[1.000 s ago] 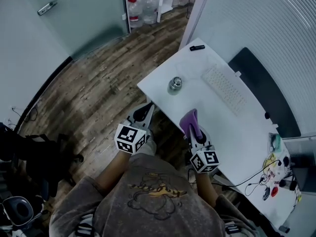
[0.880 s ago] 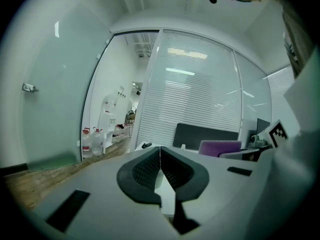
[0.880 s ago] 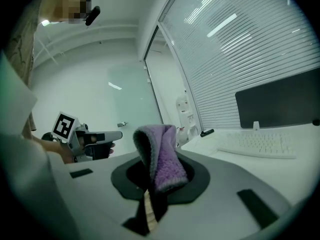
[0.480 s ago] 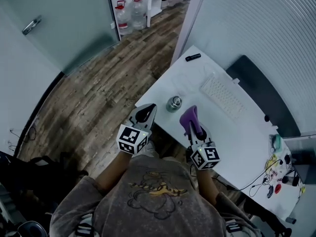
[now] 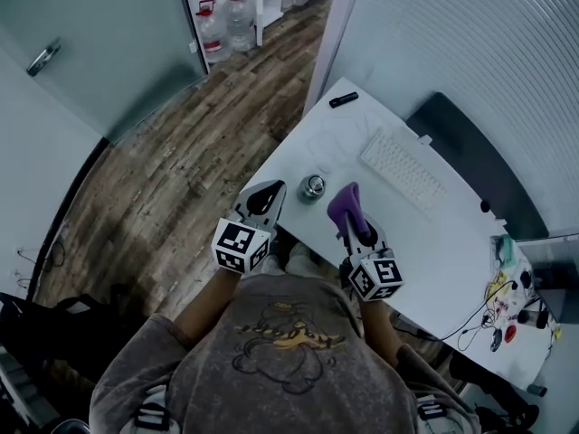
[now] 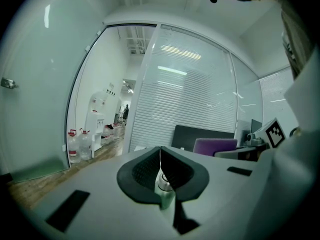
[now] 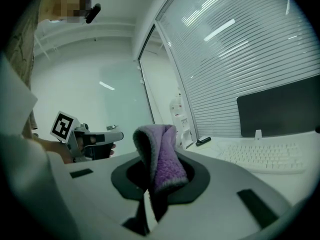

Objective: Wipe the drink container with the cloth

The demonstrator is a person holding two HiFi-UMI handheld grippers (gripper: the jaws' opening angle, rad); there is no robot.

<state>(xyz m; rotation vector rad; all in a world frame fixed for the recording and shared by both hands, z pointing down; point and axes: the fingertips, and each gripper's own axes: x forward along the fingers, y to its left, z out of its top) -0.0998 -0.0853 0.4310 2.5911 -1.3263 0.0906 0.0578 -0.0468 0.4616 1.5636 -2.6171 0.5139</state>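
A small metal drink container (image 5: pixel 313 186) stands on the white desk (image 5: pixel 425 233) near its near-left edge; in the left gripper view the container (image 6: pixel 163 186) shows straight ahead, beyond the jaws. My left gripper (image 5: pixel 266 195) hovers just left of the container, short of the desk edge, its jaws shut with nothing between them (image 6: pixel 160 161). My right gripper (image 5: pixel 345 213) is over the desk just right of the container, shut on a folded purple cloth (image 5: pixel 344 204) that sticks up from the jaws (image 7: pixel 159 156).
A white keyboard (image 5: pixel 403 170) and a dark monitor (image 5: pixel 470 165) lie further back on the desk, a black marker (image 5: pixel 343 99) at its far corner. Cables and small items (image 5: pixel 507 301) clutter the right end. Water jugs (image 5: pixel 223 23) stand on the wooden floor by a glass door.
Both grippers have moved forward toward the container; the left one now sits close beside it. The cloth stays in the right gripper.
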